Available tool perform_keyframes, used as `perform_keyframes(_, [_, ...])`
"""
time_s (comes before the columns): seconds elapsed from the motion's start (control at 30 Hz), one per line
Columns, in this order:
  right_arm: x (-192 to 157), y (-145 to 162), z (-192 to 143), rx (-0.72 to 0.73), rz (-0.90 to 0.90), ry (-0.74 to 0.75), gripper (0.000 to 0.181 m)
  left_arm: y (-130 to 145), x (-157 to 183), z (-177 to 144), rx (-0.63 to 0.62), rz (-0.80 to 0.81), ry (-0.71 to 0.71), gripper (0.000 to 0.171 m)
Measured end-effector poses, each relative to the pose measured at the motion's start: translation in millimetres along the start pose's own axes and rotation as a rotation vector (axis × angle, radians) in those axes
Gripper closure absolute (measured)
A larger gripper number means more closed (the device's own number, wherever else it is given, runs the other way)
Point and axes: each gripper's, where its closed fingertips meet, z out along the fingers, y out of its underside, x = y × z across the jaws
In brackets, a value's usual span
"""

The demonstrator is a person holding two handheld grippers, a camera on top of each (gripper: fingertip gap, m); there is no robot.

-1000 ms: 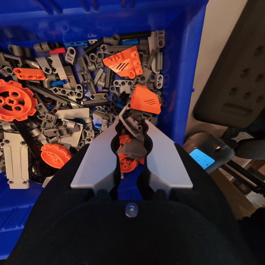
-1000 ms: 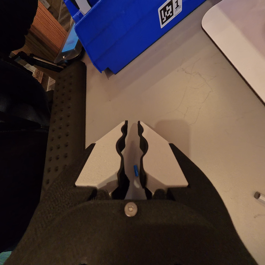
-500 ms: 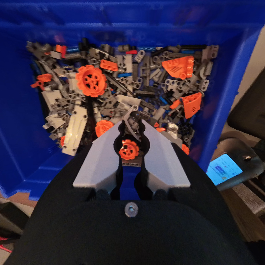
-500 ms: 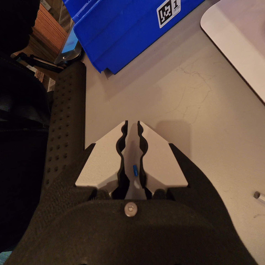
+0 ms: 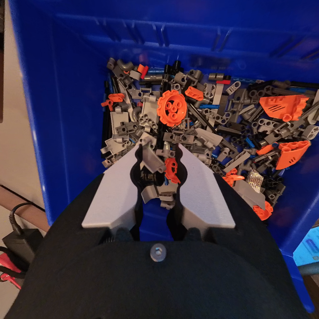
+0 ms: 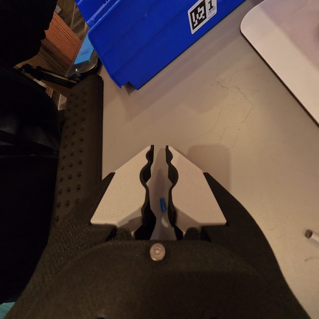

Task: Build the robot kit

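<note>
Two grippers, two different scenes.

Left gripper [image 5: 159,146]: it hangs over an open blue bin [image 5: 69,103], with its fingers spread wide.
- The tips sit just above the near edge of a loose heap of grey, black and orange building parts [image 5: 224,131].
- A grey curved panel piece [image 5: 152,159] lies in the gap and leans on the inner edge of the left finger. The right finger stands clear of it, so it is not pinched. It cannot be told whether the piece rests on the heap or hangs on that one pad.
- A small orange toothed piece [image 5: 170,170] lies deeper in the gap, by the right finger.
- A large orange gear wheel [image 5: 172,107] lies just ahead of the tips. An orange shell panel [image 5: 283,107] lies well off to the right of the fingers.

Right gripper [image 6: 159,146]: it is held over a pale table [image 6: 224,120]. Its fingers are close together with a narrow slit between them, and they grip nothing.
- A small blue pin [image 6: 162,207] shows through the slit on the table, below the fingers and near their roots. Neither pad touches it.
- The outer wall of the bin, with a square-patterned sticker [image 6: 202,15], stands ahead and to the left of the tips, well apart.
- A white board [image 6: 284,60] lies ahead and to the right.
- A short clear rod [image 6: 310,234] lies far right of the fingers.

Every other part in view sits inside the bin.
</note>
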Motion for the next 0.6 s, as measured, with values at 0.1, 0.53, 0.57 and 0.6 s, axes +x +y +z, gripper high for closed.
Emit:
perform_keyframes(0.1, [0,0,0,0.001,0.0,0.0,0.17,-3,4,-10,0.028,0.023,-0.002,0.137])
perform_keyframes(0.53, [3,2,-2,0.004,0.013,0.001,0.17,15,134,-11,-0.113,0.301,0.44,0.134])
perform_keyframes(0.57, [3,2,-2,0.004,0.014,0.001,0.17,16,140,-7,-0.125,0.321,0.456,0.133])
perform_keyframes(0.6, [3,2,-2,0.003,0.013,0.002,0.17,17,145,-4,-0.137,0.329,0.472,0.134])
